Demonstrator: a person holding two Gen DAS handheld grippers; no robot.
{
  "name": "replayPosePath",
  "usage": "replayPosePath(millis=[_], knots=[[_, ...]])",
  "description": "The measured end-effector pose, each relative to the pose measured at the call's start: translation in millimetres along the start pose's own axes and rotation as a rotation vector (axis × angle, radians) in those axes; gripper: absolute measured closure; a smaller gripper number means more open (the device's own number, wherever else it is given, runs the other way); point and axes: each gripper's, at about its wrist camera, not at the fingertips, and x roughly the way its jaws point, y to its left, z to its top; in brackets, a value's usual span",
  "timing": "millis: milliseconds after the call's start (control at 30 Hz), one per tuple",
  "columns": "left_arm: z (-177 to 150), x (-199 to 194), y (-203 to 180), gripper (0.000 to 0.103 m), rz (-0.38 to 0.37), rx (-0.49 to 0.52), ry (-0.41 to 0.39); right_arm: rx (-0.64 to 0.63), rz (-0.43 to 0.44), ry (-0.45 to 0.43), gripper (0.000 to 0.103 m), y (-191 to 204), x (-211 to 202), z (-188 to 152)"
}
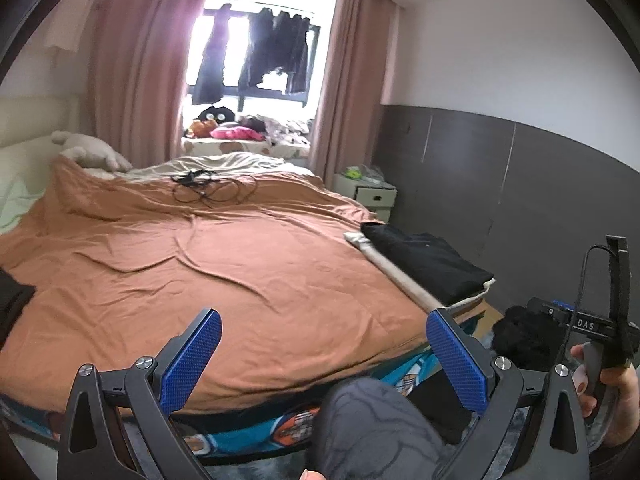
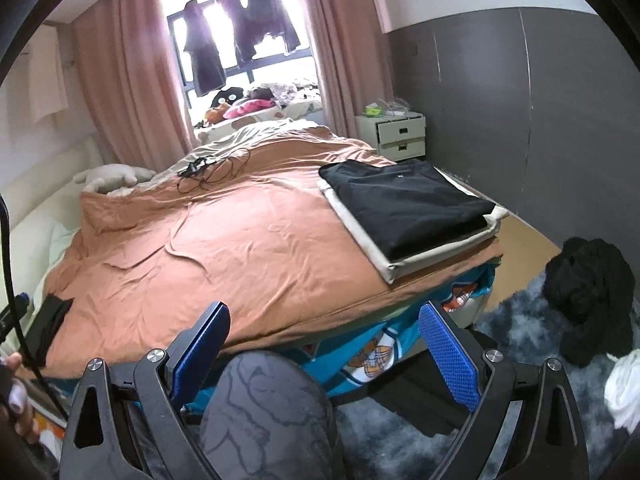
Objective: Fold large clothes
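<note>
A folded black garment [image 2: 412, 204] lies on a folded beige piece [image 2: 440, 252] at the right front corner of the bed; it also shows in the left wrist view [image 1: 424, 260]. A crumpled black garment [image 2: 584, 284] lies in a heap on the floor rug to the right. Another dark cloth [image 2: 50, 328] lies at the bed's left edge. My left gripper [image 1: 324, 360] is open and empty over the bed's near edge. My right gripper [image 2: 324, 356] is open and empty, above the person's knee [image 2: 264, 408].
The bed has a rumpled orange cover [image 1: 208, 272] with a tangle of black cable [image 1: 208, 188] near its far end. A white nightstand [image 2: 396, 132] stands by the dark wall panel. A plush toy [image 2: 112, 176] lies at the headboard. A grey shaggy rug [image 2: 520, 340] covers the floor.
</note>
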Motion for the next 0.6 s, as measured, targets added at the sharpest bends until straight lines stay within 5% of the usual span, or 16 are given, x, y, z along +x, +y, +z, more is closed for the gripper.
replayPosePath(millis=[600], knots=[[-54.3,-88.3,24.7,0.001,0.111,-0.046,-0.086,-0.049,0.035,-0.061,0.007,28.0,-48.5,-53.5]])
